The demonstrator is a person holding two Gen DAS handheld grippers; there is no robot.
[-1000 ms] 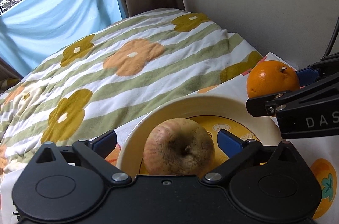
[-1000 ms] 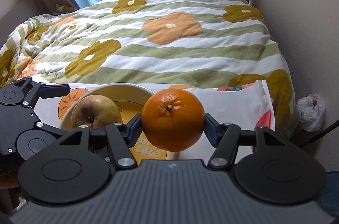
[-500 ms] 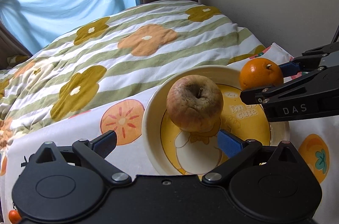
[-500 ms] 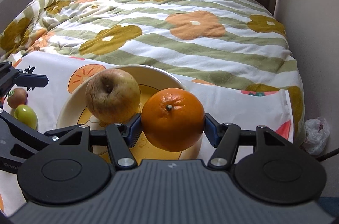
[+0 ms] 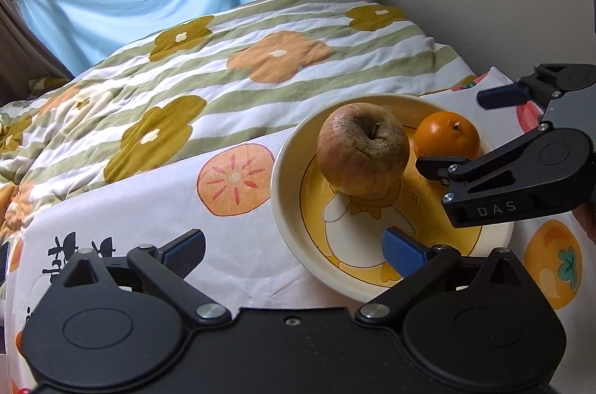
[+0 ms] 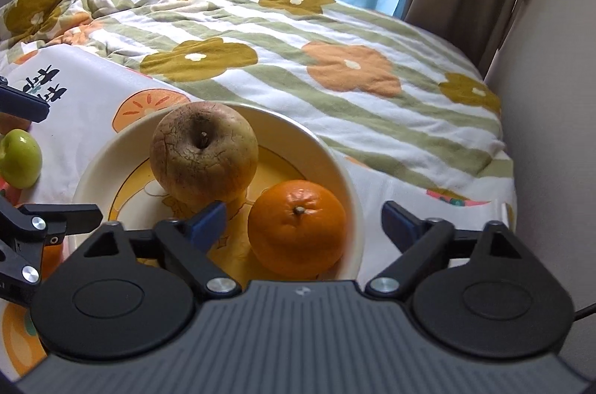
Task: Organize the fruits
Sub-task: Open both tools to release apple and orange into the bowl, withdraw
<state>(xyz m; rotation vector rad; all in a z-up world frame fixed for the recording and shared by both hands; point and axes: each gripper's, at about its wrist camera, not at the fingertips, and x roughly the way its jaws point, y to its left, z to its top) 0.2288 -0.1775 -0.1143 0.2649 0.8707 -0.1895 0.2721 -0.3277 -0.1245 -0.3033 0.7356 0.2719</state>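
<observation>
Cream bowl point(image 6: 346, 178) with yellow cartoon print, on persimmon-print cloth point(image 5: 149, 207) over floral quilt point(image 6: 335, 32); contains wrinkled apple point(image 6: 203, 150) and orange point(image 6: 297, 226), side by side. Left gripper point(image 5: 294, 247): fingers wide apart, holding nothing. Right gripper point(image 6: 303, 221): fingers wide apart, orange between them untouched. Green fruit point(image 6: 19, 157) on cloth left of bowl

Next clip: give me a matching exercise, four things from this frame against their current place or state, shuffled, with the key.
Things:
1. wrinkled apple
2. orange
3. green fruit
4. right tool

Places or states:
A. on the printed cloth, outside the bowl
B. open, holding nothing
C. in the bowl, on the side nearer the left tool
D. in the bowl, between open fingers

Pairs: 1-C, 2-D, 3-A, 4-B
</observation>
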